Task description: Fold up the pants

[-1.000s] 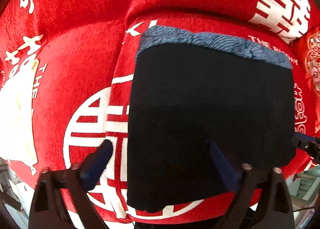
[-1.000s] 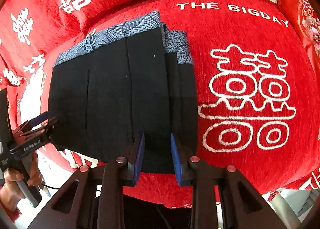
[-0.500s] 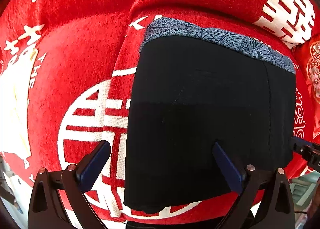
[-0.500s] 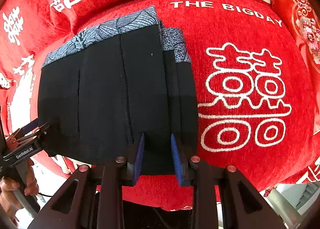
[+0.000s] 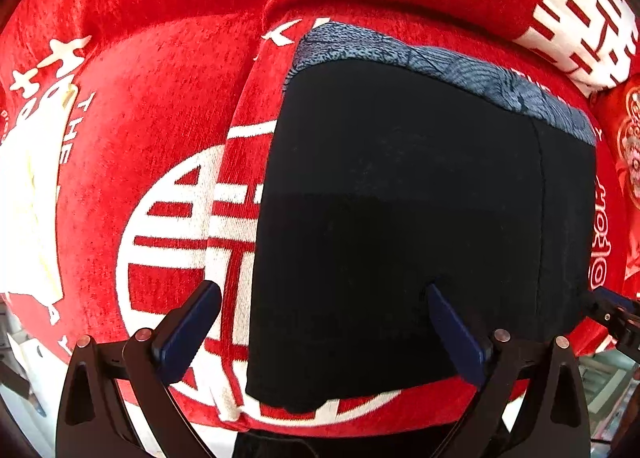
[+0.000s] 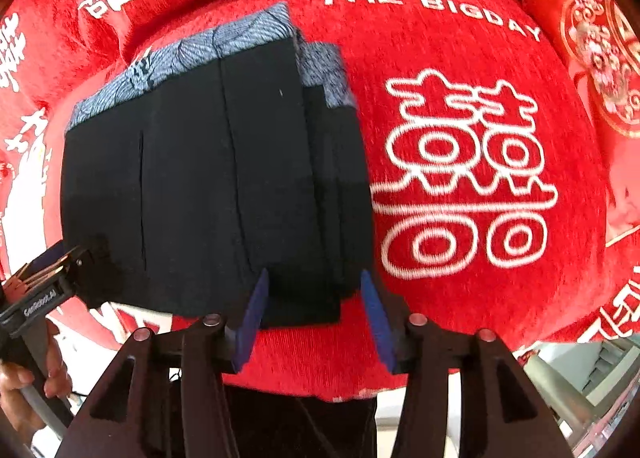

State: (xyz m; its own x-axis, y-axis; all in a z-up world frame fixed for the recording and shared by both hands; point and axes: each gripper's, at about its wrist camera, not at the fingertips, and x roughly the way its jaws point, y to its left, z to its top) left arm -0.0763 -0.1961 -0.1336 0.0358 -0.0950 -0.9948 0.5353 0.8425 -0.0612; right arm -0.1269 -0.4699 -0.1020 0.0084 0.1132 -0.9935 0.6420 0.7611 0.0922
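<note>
Release step: right tongs (image 6: 314, 308) have just been opening off the folded pants (image 6: 208, 178) hem, left tongs (image 5: 320, 330) wide, holding nothing; next, lift clear.

Folded pants (image 6: 208, 186) lie flat on a cushion (image 6: 460, 282), left of its large printed character (image 6: 464, 174); the lettering (image 6: 428, 10) runs behind that character, and a second cushion (image 6: 596, 38) sits at its far right.
</note>
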